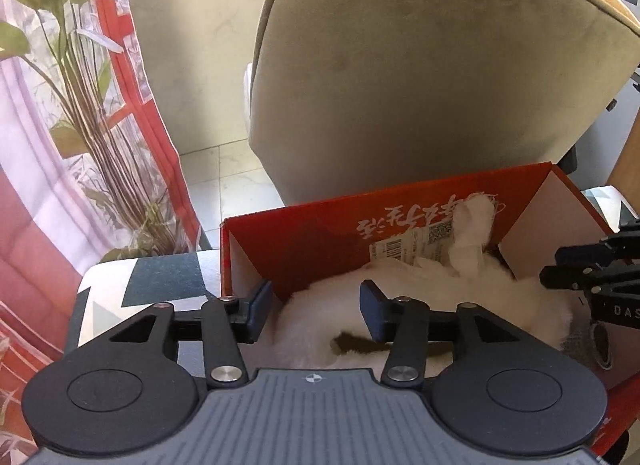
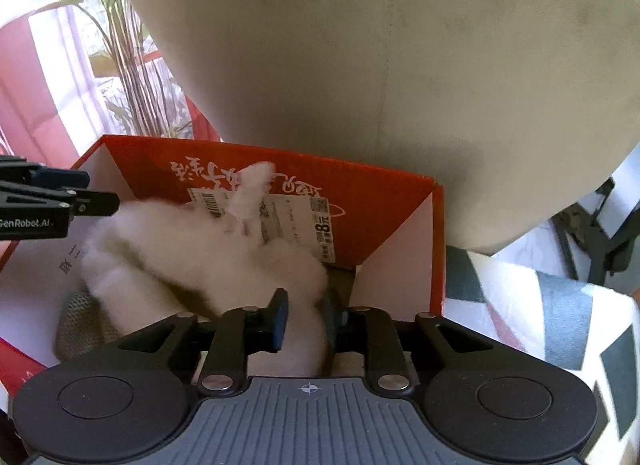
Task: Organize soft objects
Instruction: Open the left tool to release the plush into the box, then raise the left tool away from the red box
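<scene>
1. Two grippers hang over one red box (image 1: 304, 237), each tilted down into it. Nearest in its own view, the left gripper (image 1: 310, 311) has its fingers spread, with white fur between them but neither pad pressing on it; it looks to be letting go.
2. The right gripper (image 2: 305, 319) has its fingers (image 2: 280, 317) closer together, a tuft of the same fur between them. Whether the pads pinch it or merely flank it I cannot tell.
3. The white plush toy (image 2: 200, 241) lies inside the box, spread across its floor, with one limb up against the far wall beside a paper tag (image 2: 296, 221). Holding it at two ends likely kept the floppy body from sagging while it went in.
4. A grey knitted item (image 2: 80, 325) sits partly under the toy at the box's near left corner.
5. The box stands on a patterned cloth (image 2: 560, 305) covering the surface beneath it.
6. Beyond are a beige chair back (image 1: 420, 65), a plant (image 1: 80, 105) and a red curtain (image 1: 24, 225).
</scene>
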`<state>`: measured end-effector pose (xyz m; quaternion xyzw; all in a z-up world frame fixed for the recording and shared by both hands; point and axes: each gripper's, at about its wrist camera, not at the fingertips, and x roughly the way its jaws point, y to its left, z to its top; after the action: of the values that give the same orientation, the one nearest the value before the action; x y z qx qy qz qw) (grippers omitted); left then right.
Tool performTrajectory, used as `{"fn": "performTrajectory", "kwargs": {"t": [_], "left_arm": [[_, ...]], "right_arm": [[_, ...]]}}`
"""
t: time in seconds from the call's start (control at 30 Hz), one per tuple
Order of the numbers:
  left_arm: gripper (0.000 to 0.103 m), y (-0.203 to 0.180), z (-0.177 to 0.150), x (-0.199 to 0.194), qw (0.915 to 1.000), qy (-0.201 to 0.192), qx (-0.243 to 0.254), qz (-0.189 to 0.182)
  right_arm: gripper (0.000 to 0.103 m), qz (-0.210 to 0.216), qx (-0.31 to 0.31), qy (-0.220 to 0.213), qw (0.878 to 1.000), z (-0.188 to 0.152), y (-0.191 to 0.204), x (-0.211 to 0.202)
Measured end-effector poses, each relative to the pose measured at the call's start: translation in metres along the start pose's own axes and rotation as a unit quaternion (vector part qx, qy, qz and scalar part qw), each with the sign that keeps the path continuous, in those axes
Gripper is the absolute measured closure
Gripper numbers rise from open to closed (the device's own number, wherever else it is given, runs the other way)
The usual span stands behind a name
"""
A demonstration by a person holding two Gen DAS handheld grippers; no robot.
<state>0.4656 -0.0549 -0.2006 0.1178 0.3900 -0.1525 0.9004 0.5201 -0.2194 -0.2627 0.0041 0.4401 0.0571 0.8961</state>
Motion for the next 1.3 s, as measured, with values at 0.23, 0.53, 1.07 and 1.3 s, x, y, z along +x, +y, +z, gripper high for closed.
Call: {"fn": "performTrajectory", "kwargs": {"t": [0.23,0.53,1.07,1.3], "left_arm": [[0.028,-0.002,-0.004,-0.025,0.9996,-0.025,-0.006,-0.01],[0.0,0.003,-0.018,-0.081,0.9968,-0.06,-0.049,-0.021],[0.0,-0.02,-0.088,-0.211,0.9902,-0.126,-0.059,0.011],[0.0,-0.028,-0.132,-0.242,0.9889,-0.124,-0.079,0.017]], "right_arm": [[0.053,-0.005,0.011,-0.024,1.0,-0.008,-0.005,-0.025],[0.006,0.011,0.046,-0.082,0.995,-0.026,-0.005,-0.076],[0.0,0.018,0.071,-0.189,0.979,-0.088,0.019,-0.208],[0.0,0.013,0.06,-0.208,0.976,-0.138,0.031,-0.246]]}}
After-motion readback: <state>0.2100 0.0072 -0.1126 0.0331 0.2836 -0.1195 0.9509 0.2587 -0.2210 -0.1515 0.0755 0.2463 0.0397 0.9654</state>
